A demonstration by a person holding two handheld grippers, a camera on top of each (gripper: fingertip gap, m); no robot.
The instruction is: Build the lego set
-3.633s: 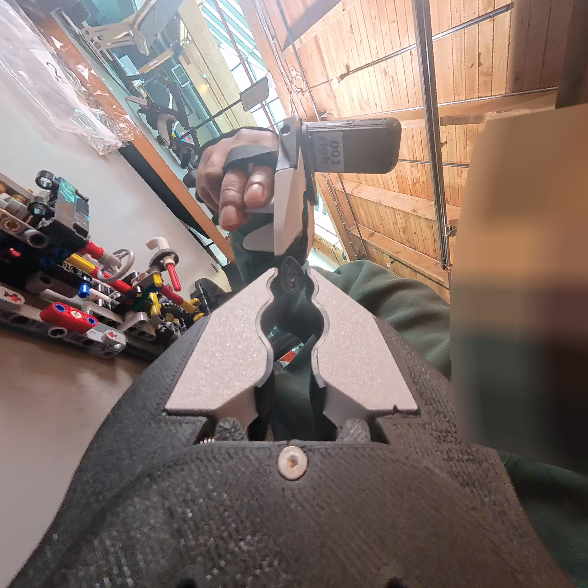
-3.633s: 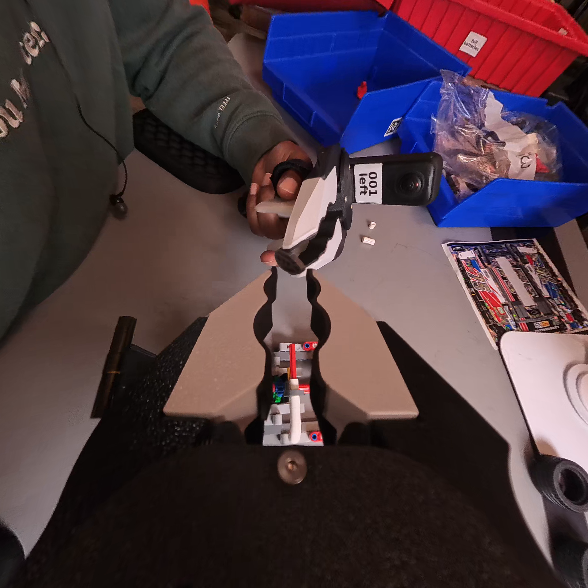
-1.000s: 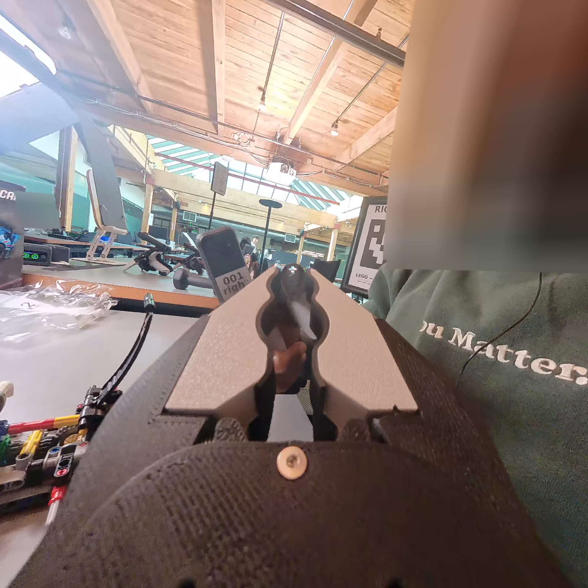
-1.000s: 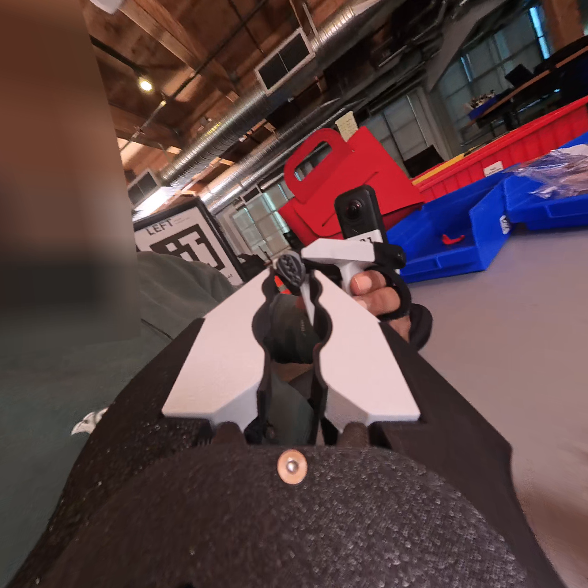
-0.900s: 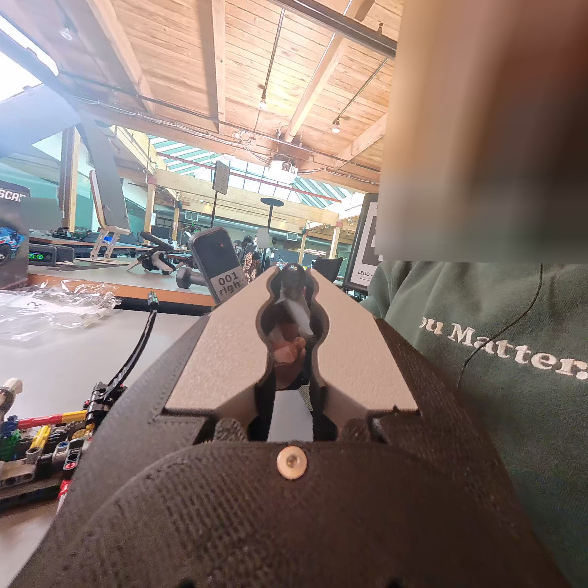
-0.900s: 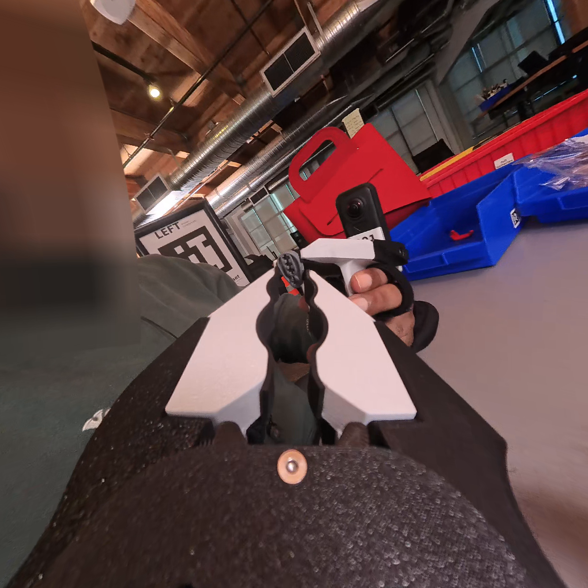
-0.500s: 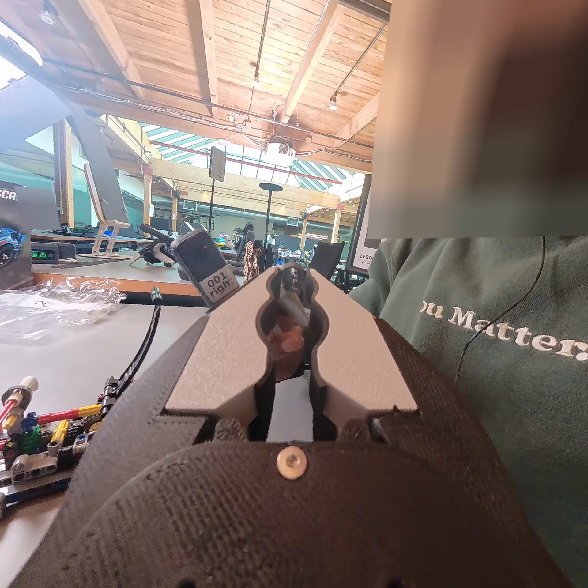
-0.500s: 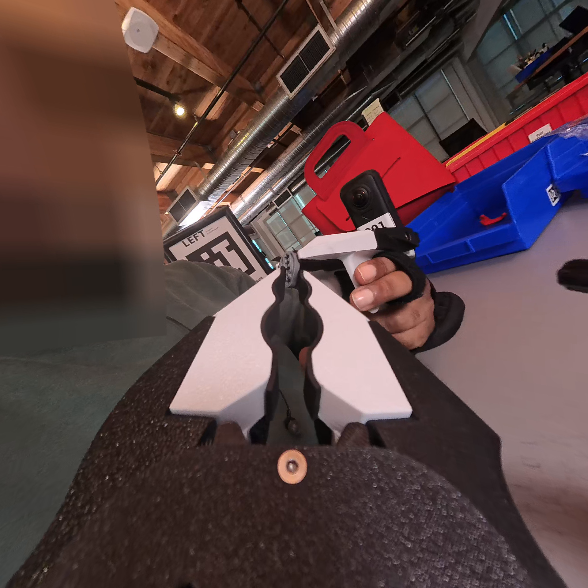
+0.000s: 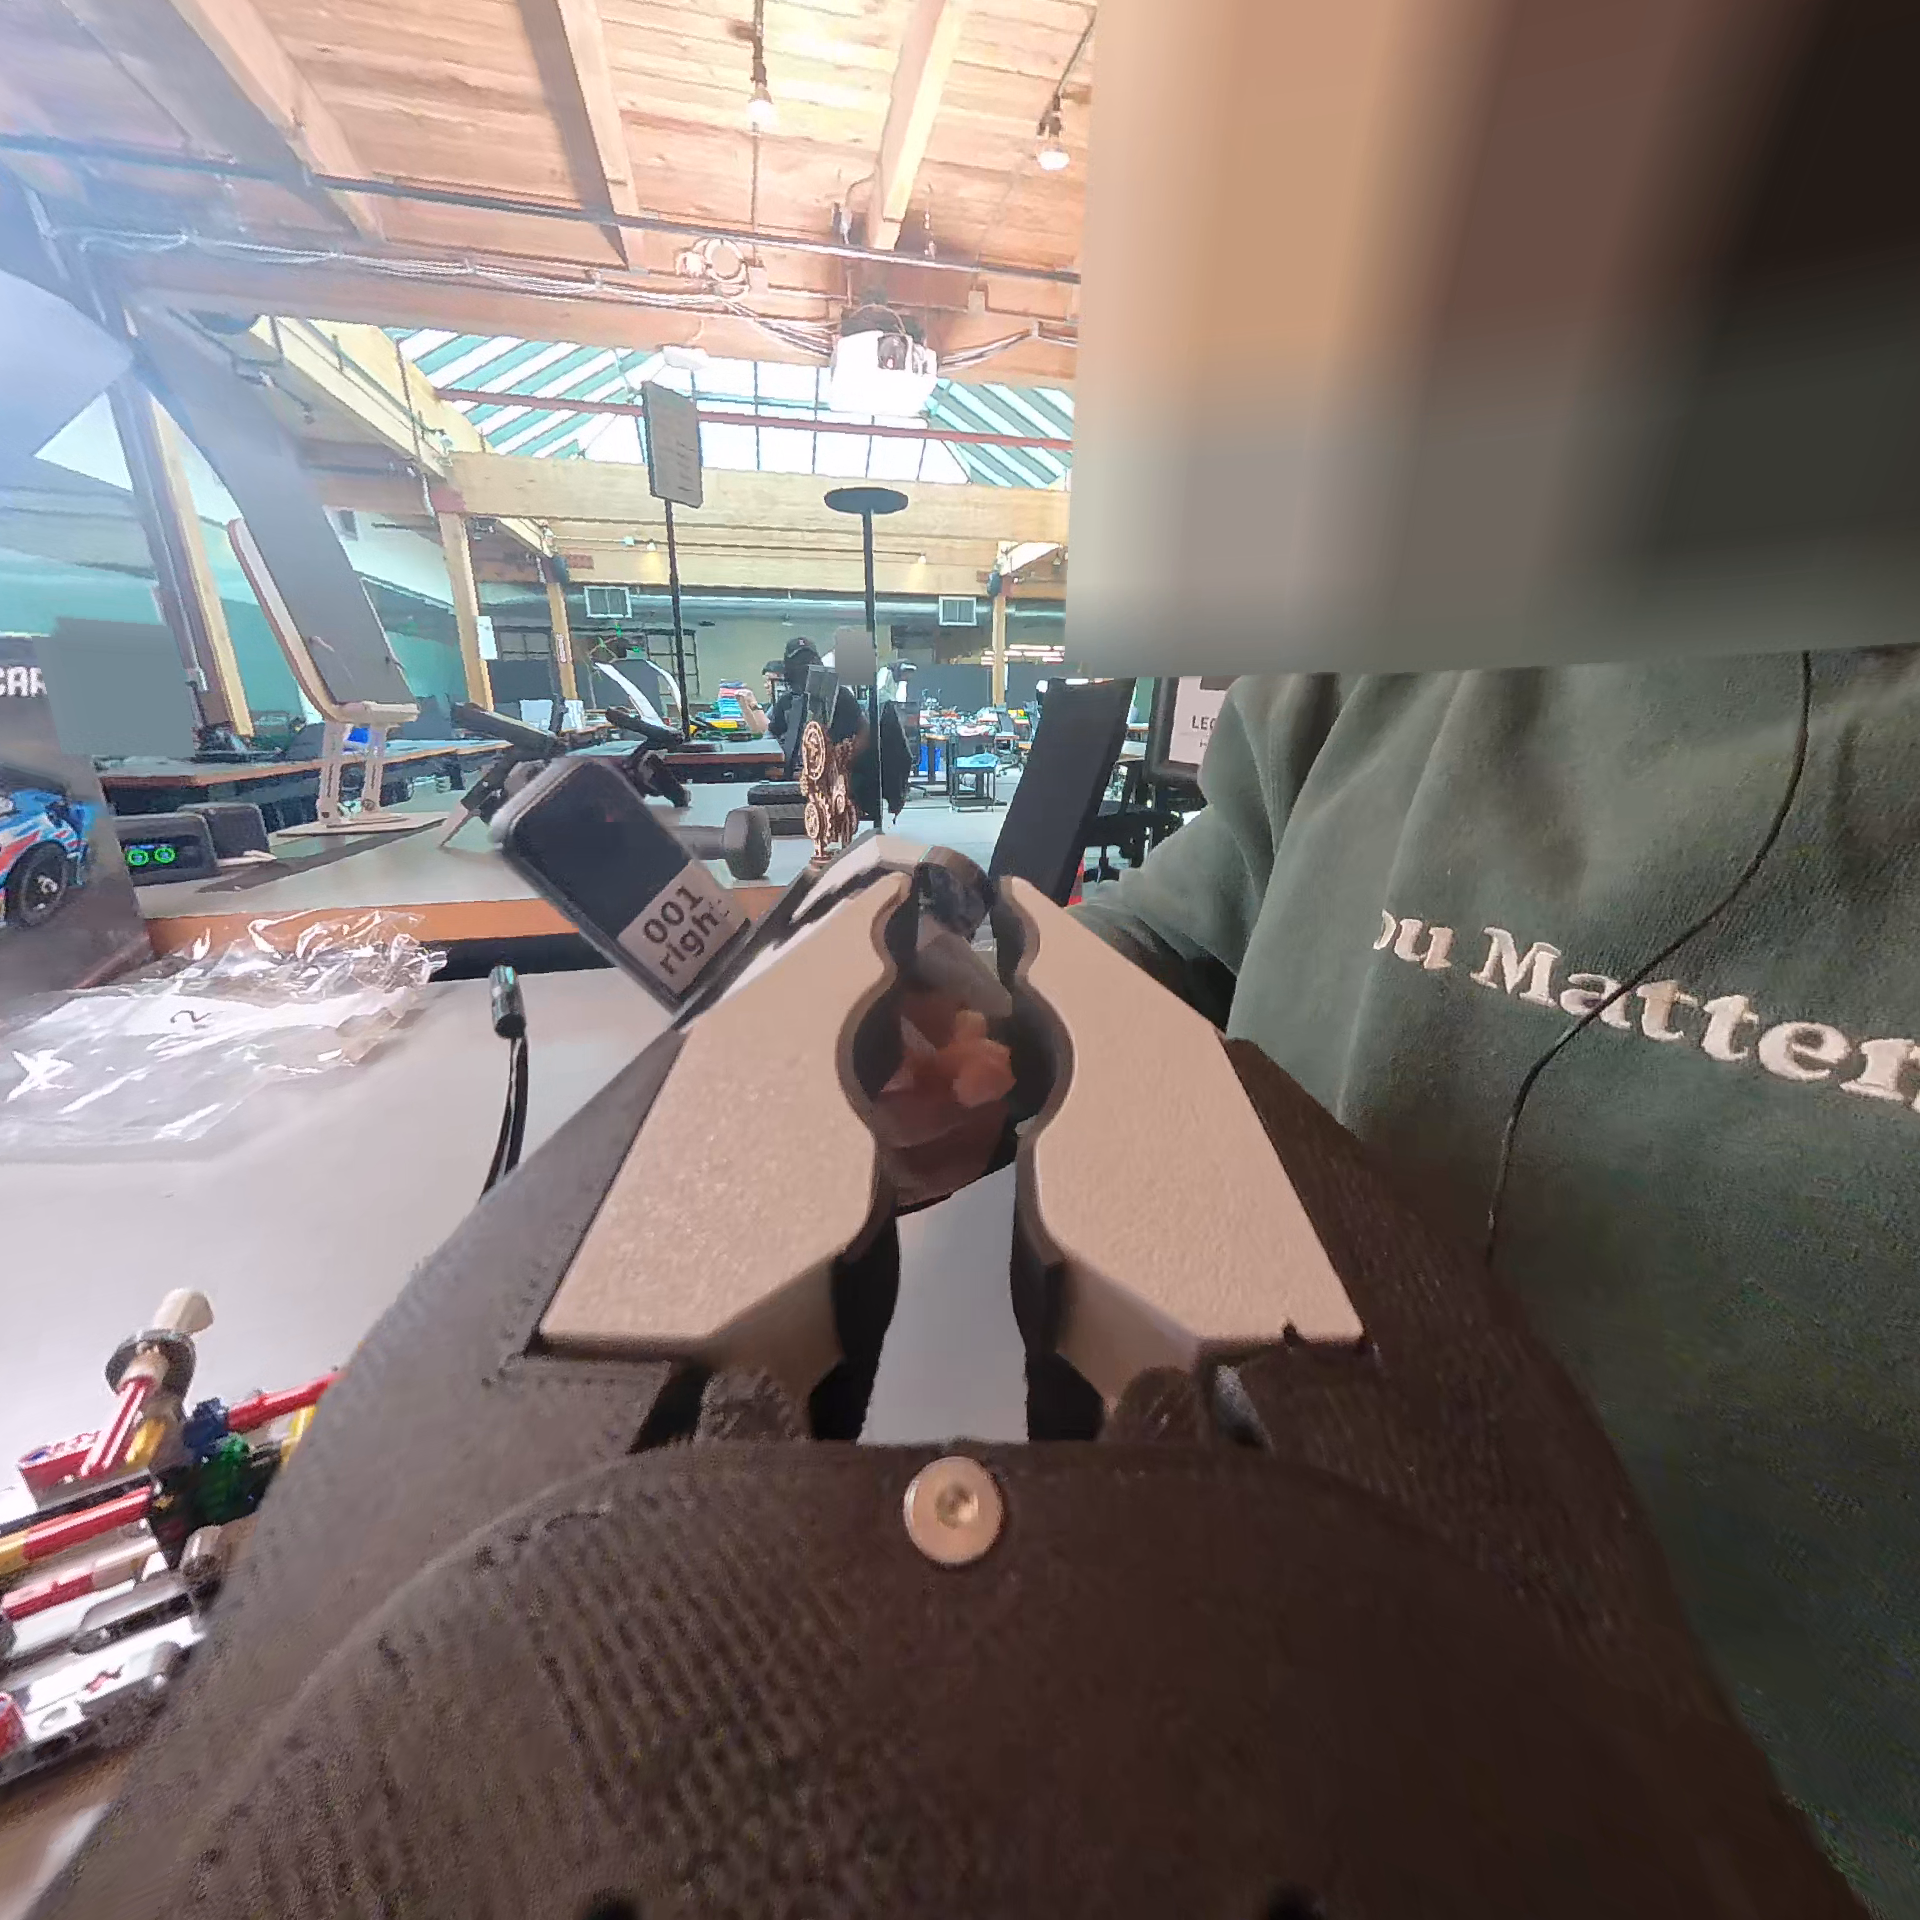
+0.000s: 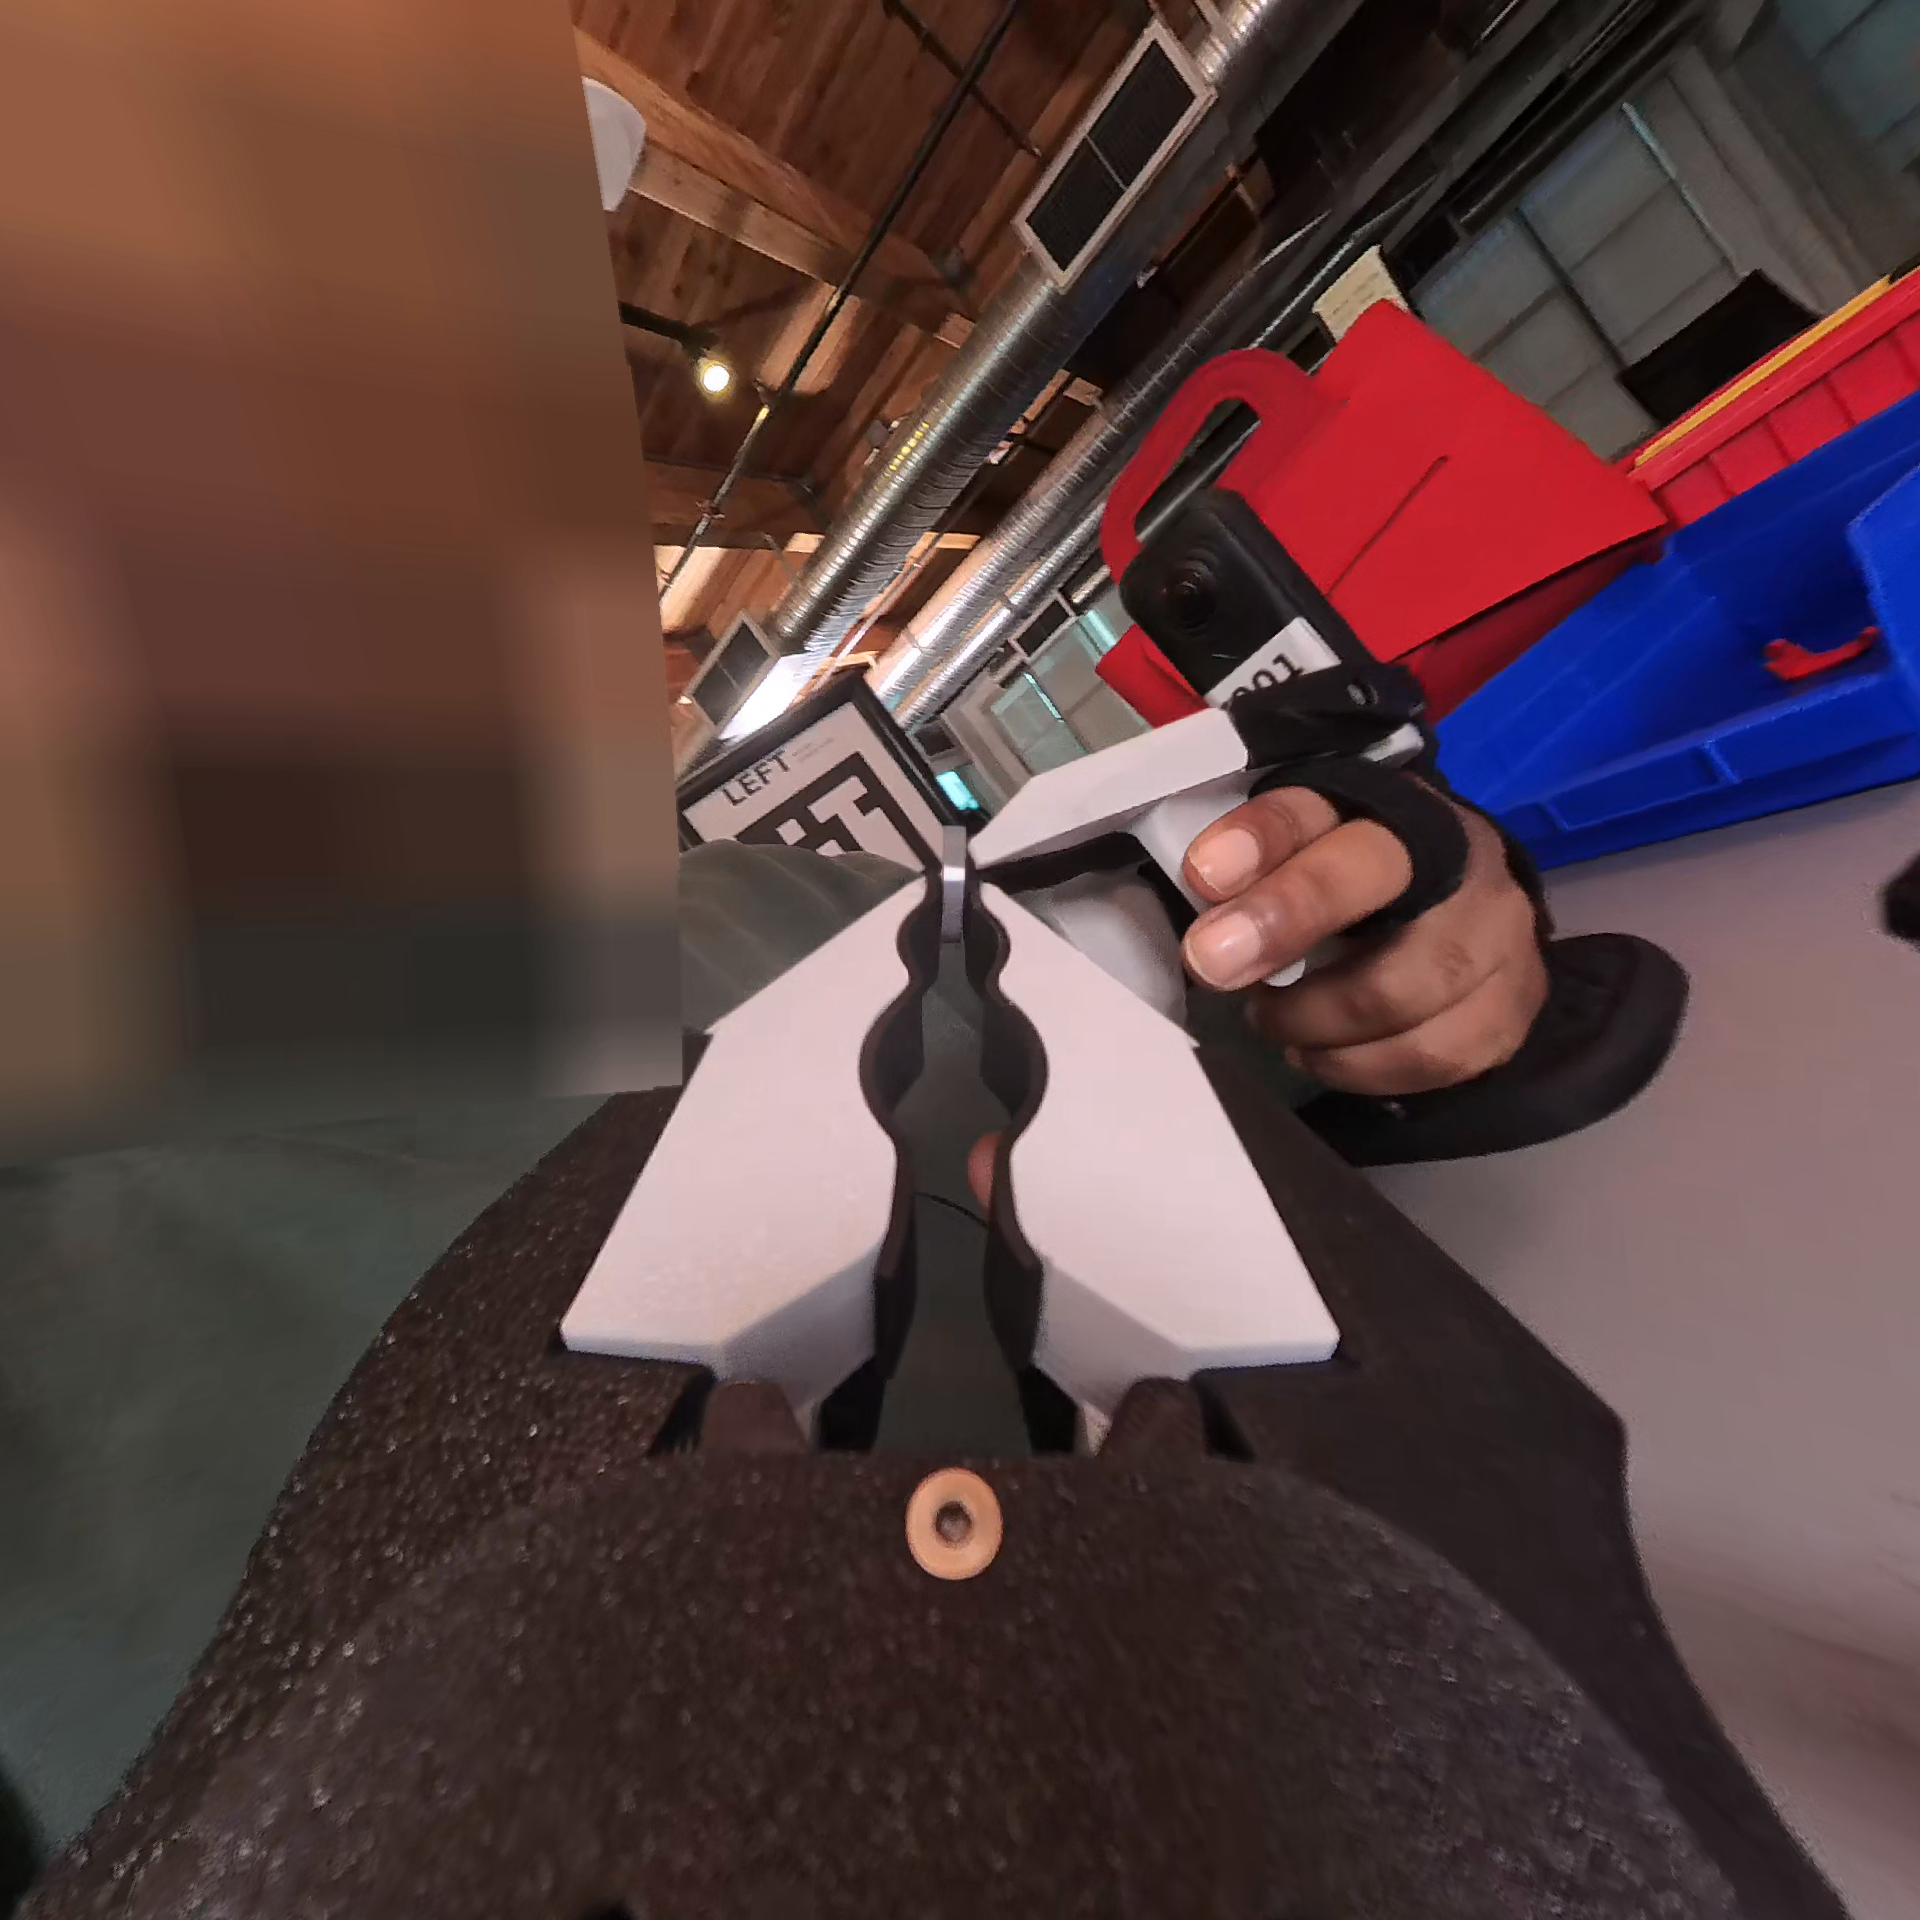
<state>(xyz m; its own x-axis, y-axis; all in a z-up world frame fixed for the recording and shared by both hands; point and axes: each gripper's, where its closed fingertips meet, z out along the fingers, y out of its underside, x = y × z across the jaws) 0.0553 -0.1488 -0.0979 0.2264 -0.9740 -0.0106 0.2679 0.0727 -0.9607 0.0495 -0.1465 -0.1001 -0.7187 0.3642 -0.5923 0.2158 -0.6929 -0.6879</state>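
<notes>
One green sweatshirt [image 9: 1558, 1143] fills the background, grey counter [image 9: 260, 1195] below. Blue bins [image 10: 1714, 707], clear bag [image 9: 208, 997] and brick model [image 9: 114, 1475] lie well apart. Left claw [image 9: 951, 899] clamps a small dark disc [image 9: 940, 894] across its width, in air. Right claw [image 10: 954, 904], nearly together, pinches the same disc's faces.

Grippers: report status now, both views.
Left gripper and right gripper tip to tip, both pinching one small dark disc. Raised over grey table. Brick model apart, at left.
</notes>
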